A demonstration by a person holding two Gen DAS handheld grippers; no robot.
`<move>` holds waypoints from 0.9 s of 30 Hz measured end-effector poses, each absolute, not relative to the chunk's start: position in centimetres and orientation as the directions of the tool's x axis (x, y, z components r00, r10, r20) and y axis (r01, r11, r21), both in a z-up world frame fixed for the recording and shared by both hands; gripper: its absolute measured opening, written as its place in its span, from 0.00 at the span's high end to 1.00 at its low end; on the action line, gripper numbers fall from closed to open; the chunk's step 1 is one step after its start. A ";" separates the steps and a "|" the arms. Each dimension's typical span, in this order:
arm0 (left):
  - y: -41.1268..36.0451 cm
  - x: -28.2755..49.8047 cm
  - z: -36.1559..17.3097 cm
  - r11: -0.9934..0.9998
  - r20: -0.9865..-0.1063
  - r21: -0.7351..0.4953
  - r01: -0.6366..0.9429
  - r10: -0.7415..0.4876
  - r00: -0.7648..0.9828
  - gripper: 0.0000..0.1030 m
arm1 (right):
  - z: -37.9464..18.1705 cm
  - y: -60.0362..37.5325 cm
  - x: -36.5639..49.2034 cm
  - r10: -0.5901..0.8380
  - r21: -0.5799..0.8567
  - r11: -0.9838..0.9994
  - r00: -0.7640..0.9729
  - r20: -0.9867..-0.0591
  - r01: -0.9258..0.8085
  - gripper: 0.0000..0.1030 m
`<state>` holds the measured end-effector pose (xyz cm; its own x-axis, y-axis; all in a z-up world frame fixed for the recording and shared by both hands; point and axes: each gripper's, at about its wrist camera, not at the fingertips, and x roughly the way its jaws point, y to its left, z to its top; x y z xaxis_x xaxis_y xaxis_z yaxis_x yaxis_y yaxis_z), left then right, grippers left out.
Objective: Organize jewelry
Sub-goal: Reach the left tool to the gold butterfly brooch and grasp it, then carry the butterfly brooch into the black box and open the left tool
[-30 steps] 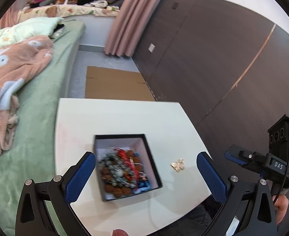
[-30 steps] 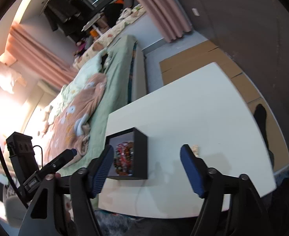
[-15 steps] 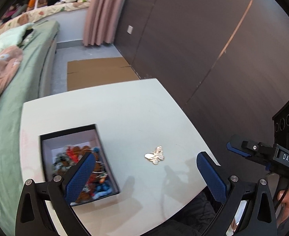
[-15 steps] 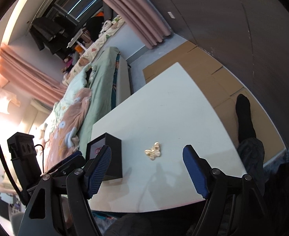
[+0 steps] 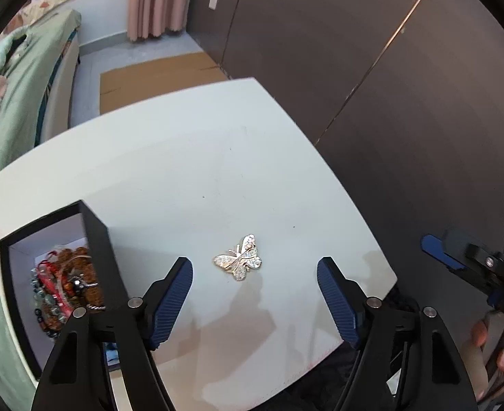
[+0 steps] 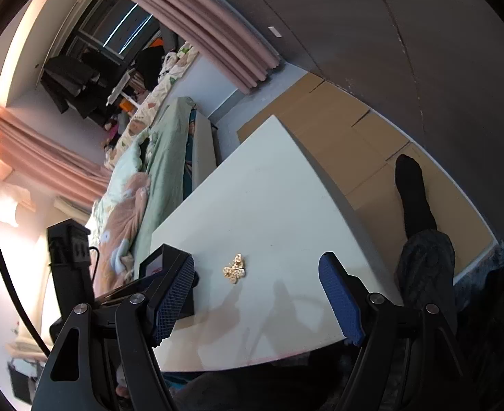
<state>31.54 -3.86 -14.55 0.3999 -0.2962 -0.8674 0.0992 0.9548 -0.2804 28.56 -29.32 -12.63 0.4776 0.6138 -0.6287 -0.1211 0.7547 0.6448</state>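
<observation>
A gold butterfly brooch (image 5: 238, 261) lies on the white table (image 5: 183, 157), just right of a black open box (image 5: 94, 229) filled with bead bracelets (image 5: 63, 284). My left gripper (image 5: 254, 299) is open and empty, hovering above the table with the brooch just ahead between its fingers. My right gripper (image 6: 256, 303) is open and empty too, a little behind the brooch (image 6: 234, 270), with the box (image 6: 162, 260) partly hidden by its left finger. The right gripper also shows at the right edge of the left wrist view (image 5: 471, 267).
A bed with green sheet (image 5: 8, 78) and pink blanket stands left of the table. Flat cardboard (image 5: 156, 78) lies on the floor beyond it. A dark panelled wall (image 5: 389, 68) runs along the right. A person's leg in a black sock (image 6: 416, 198) is right of the table.
Both grippers have swung right and come closer to the table, so the brooch now sits centred ahead of each. The box has slid to the left of both views.
</observation>
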 end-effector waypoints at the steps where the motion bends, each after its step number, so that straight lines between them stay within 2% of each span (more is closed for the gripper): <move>1: -4.0 31.8 -14.9 0.957 -0.874 -0.275 0.093 -0.289 0.391 0.30 | -12.7 -29.5 28.6 0.613 0.646 0.754 0.478 -0.629 -0.118 0.26; 17: -6.5 33.5 -19.1 0.990 -0.930 -0.133 0.053 -0.143 0.338 0.37 | -14.3 -29.9 28.8 0.633 0.666 0.738 0.448 -0.631 -0.105 0.26; 18: -6.5 33.5 -19.1 0.991 -0.930 -0.122 0.054 -0.133 0.341 0.39 | -14.4 -29.7 28.8 0.635 0.666 0.738 0.444 -0.633 -0.106 0.26; 19: -6.5 33.5 -19.1 0.993 -0.931 -0.109 0.050 -0.119 0.346 0.54 | -14.5 -29.4 29.0 0.637 0.666 0.738 0.437 -0.634 -0.108 0.26; 20: -6.5 33.6 -19.0 0.995 -0.932 -0.087 0.041 -0.096 0.349 0.61 | -14.6 -29.1 29.1 0.640 0.667 0.737 0.432 -0.636 -0.111 0.26; 23: -5.4 34.0 -18.8 0.987 -0.929 -0.162 0.021 -0.159 0.333 0.61 | -14.9 -28.0 29.6 0.643 0.660 0.741 0.410 -0.646 -0.122 0.26; 27: -4.3 33.4 -17.5 0.986 -0.913 -0.166 0.018 -0.161 0.376 0.61 | -15.2 -26.3 30.3 0.643 0.643 0.752 0.377 -0.667 -0.144 0.27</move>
<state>33.38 -4.30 -17.46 0.3757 -0.1608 -0.9127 0.0176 0.9859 -0.1665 30.32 -26.26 -15.23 0.3769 0.6425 -0.6672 -0.1444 0.7523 0.6429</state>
